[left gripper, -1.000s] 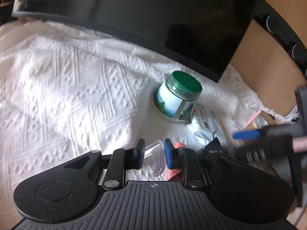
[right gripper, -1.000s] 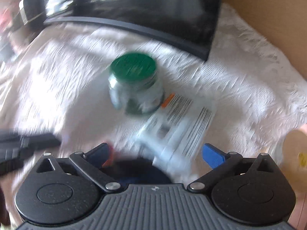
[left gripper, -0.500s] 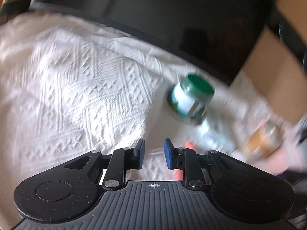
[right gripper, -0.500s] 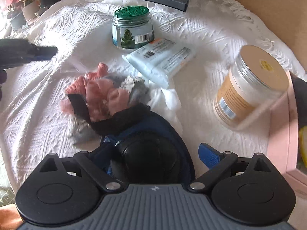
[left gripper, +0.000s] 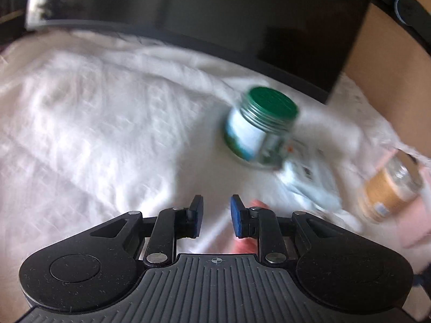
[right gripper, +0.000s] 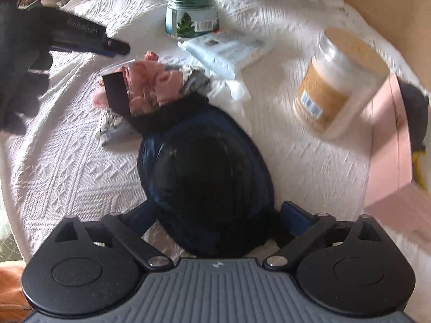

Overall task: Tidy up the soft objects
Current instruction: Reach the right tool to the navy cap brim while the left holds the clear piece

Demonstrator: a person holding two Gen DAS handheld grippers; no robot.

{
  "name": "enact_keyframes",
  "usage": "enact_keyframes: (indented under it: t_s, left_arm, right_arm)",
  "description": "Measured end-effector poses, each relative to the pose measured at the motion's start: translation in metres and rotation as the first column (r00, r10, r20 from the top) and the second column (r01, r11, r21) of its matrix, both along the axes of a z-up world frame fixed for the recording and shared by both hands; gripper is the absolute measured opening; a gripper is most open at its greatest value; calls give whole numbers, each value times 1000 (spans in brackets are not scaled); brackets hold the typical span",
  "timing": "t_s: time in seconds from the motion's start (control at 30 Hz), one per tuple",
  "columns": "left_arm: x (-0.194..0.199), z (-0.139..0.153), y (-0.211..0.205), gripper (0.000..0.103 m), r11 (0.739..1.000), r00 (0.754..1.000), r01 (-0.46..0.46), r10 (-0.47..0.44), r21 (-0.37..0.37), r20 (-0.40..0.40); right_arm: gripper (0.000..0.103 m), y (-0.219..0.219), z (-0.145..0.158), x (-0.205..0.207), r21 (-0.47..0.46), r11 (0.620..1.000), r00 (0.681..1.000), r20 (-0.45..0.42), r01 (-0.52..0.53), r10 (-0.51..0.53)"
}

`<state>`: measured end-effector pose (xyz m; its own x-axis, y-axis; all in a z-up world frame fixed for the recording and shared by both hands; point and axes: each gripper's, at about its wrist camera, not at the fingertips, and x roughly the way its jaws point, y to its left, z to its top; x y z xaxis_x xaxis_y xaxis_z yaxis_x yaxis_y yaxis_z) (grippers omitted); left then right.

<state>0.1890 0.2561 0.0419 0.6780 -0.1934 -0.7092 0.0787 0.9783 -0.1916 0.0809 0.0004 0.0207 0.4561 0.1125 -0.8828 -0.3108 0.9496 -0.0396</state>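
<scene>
1. On the white bedspread (right gripper: pixel 67 161), at left: left gripper (left gripper: pixel 215 216), jaws narrow, nothing clearly pinched.
2. Centre: pink sock bundle (right gripper: pixel 150 86), touching the dark blue pouch (right gripper: pixel 207 177).
3. Right gripper (right gripper: pixel 215 215): jaws opening wide around the pouch; contact unclear.
4. Right: orange-label jar (right gripper: pixel 331 86).

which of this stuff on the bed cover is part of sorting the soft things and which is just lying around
Part of the job:
- pink and grey bundle of soft cloth
- dark blue padded piece, between the right gripper's jaws

Just lying about:
- green-lidded jar
- orange-labelled jar
- white packet
- dark screen
</scene>
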Motion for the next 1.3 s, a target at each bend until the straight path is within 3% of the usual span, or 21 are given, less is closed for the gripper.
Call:
enact_keyframes:
  t_s: [0.17,0.27,0.43,0.6,0.8,0.9,1.07,1.2,1.3]
  left_arm:
    - [10,-9,-1,24,976,981,188,-180,110,-78]
    - [11,-14,-7,25,957,972,234,-224,171,-74]
    - [20,-12,-17,19,948,962,270,-255,172,-100]
    - [13,-7,-24,19,908,925,378,-364,180,-108]
    - [6,-7,-23,20,867,894,448,-428,219,-134]
    - [3,-12,-23,27,876,910,414,-392,247,-135]
    - [12,-13,-30,25,910,937,348,-328,225,-120]
    - [11,-18,-27,25,943,959,280,-267,182,-93]
    - [1,-21,-31,23,941,965,261,-256,215,-48]
  right_arm:
    - [103,-5,-2,-7,30,999,1000,17,17,-17]
    - [103,-6,-3,-6,31,999,1000,27,14,-15]
    - [103,-6,-4,-8,35,999,999,39,6,-8]
    - [103,-8,-5,-12,44,999,998,57,-1,-2]
    - [103,-10,-5,-16,49,999,997,75,-4,0]
    - [103,-11,-6,-17,51,999,997,79,6,-10]
    - [103,-10,-7,-22,56,998,994,99,36,-41]
    - [103,-12,-6,-19,49,999,997,81,1,-5]
    - [103,-10,-1,-13,27,1000,998,59,-12,10]
